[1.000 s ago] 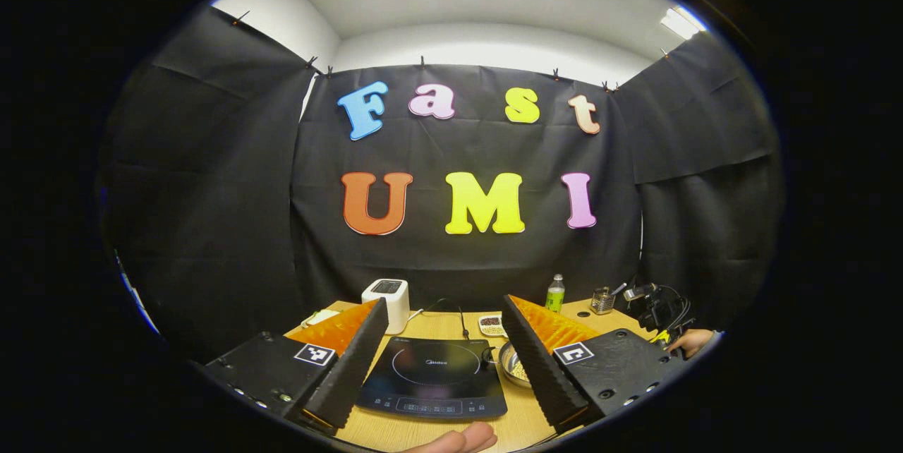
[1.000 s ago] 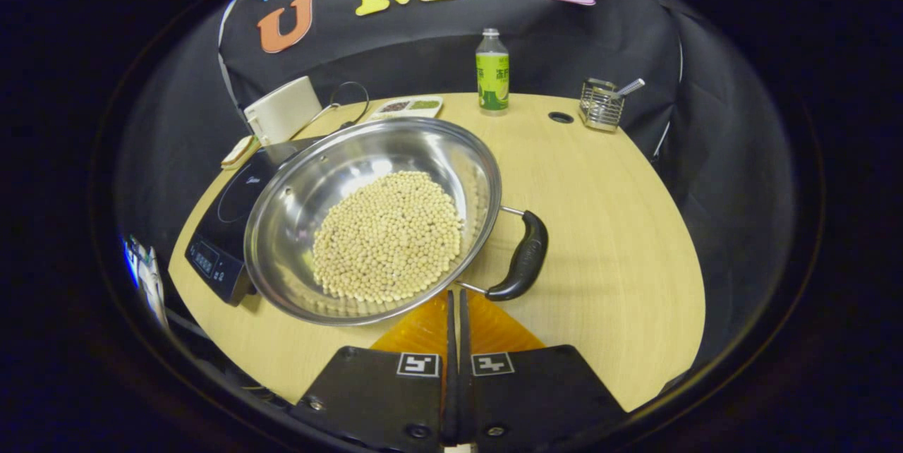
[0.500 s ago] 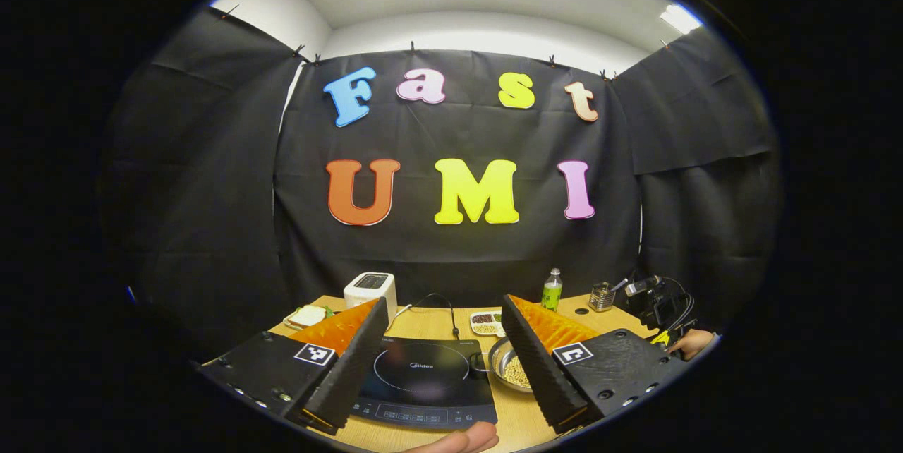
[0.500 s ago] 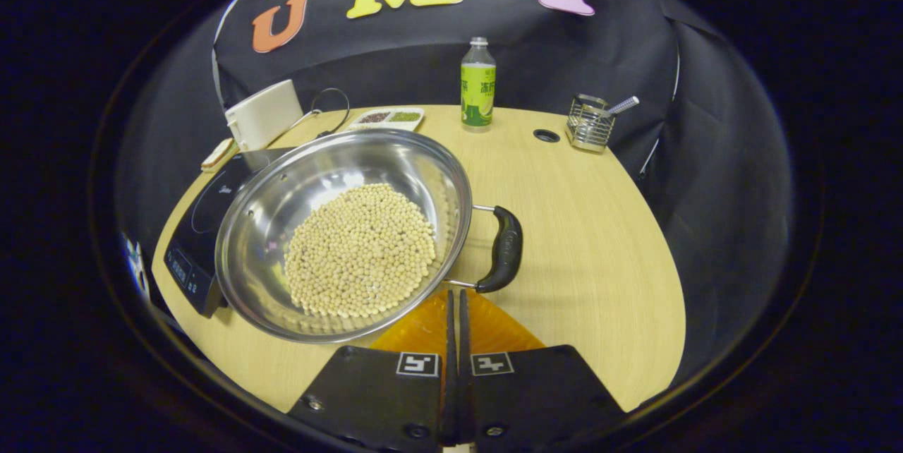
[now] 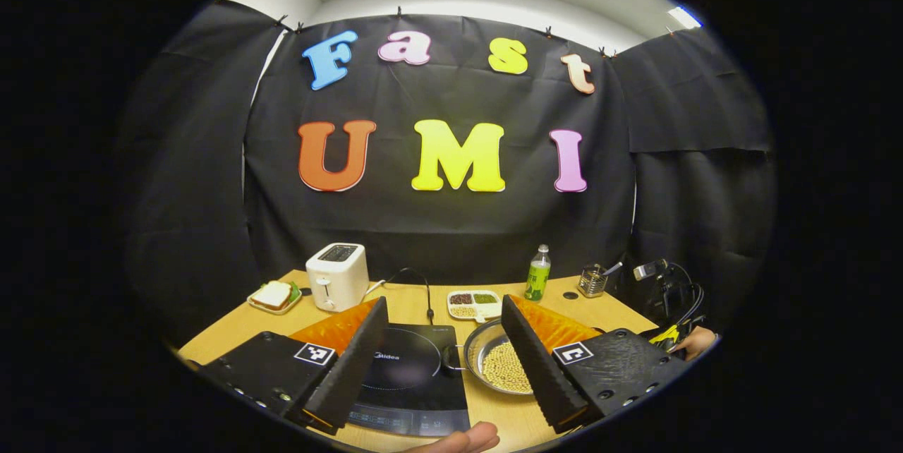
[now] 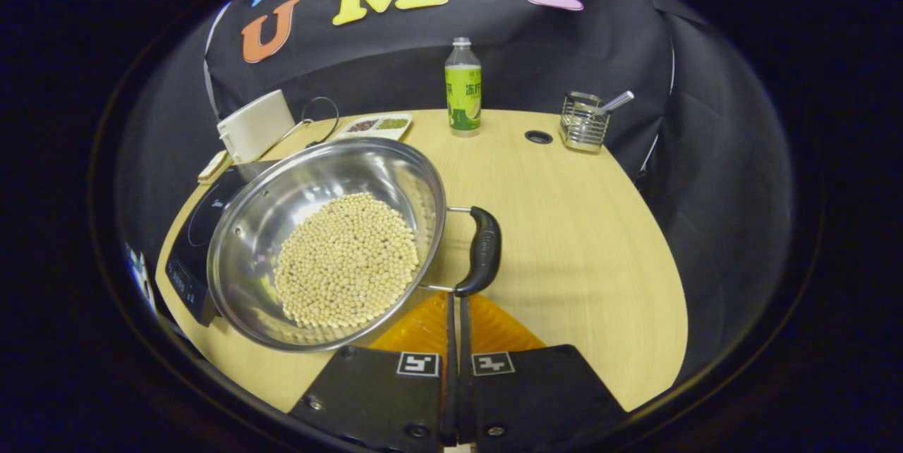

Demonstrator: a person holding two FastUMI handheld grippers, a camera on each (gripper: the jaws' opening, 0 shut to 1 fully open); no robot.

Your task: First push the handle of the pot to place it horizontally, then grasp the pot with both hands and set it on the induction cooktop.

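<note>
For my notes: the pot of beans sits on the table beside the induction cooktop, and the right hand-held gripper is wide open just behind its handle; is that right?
Not quite: the right gripper view shows the right hand-held gripper shut, fingers together, not open. The pot, cooktop and handle are as you describe.

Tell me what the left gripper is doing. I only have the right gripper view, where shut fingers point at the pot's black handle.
Observer: In the left gripper view, the left gripper is open and holds nothing.
Operator: What shows between its fingers?
Observer: The cooktop, with the pot of beans beside it on the table.
Operator: Has the pot another handle?
Observer: Yes, a second handle on the side facing the cooktop.
Operator: What is left of the toaster?
Observer: Beside the toaster lies a sandwich on a small plate.
</note>
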